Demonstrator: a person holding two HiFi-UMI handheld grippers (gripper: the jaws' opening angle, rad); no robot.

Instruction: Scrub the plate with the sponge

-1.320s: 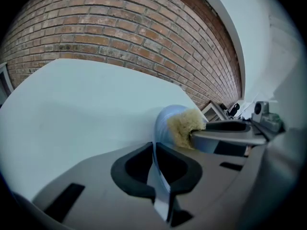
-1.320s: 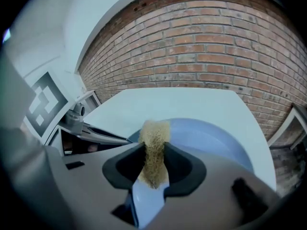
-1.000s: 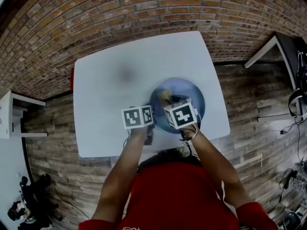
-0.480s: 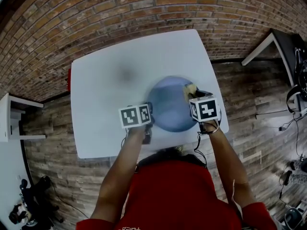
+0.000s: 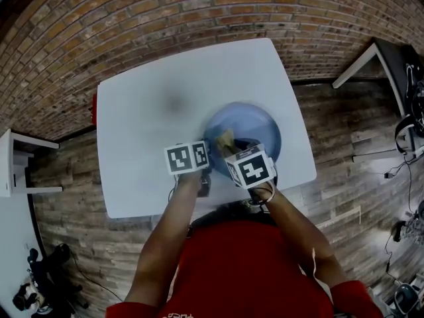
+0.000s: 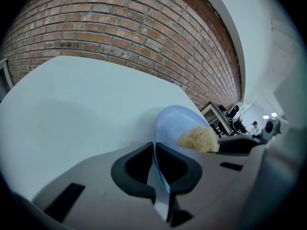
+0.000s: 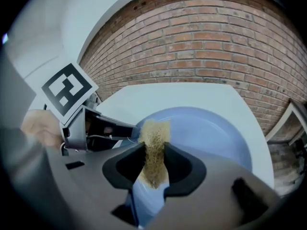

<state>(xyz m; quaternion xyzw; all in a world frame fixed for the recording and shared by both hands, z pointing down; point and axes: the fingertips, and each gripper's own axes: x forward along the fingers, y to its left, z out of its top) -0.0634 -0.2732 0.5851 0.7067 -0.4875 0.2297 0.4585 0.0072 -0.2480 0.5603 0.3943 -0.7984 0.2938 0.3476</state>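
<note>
Two hand-held tools are working over a blue plate that is sitting on a white counter, close to the counter's near edge and toward its right corner. The left tool is pinching the plate's left rim, its jaws pressed nearly together with the thin edge caught between them. The right tool is gripping a tan sponge, which is squeezed narrow between the jaws and is sticking out past their tips. The sponge is lying over the plate's inner surface near the left rim, seemingly touching it, just beside the left tool.

Scrubbing appears to be under way. To do it well, the right tool should be pressing the sponge flat and sweeping it across the whole face, rim to rim, without letting its hard jaws scrape the surface. The left tool's hold needs to be firm, since the plate could slide toward the near edge. With the tools this close, the sweep should be steering clear of the left one.
</note>
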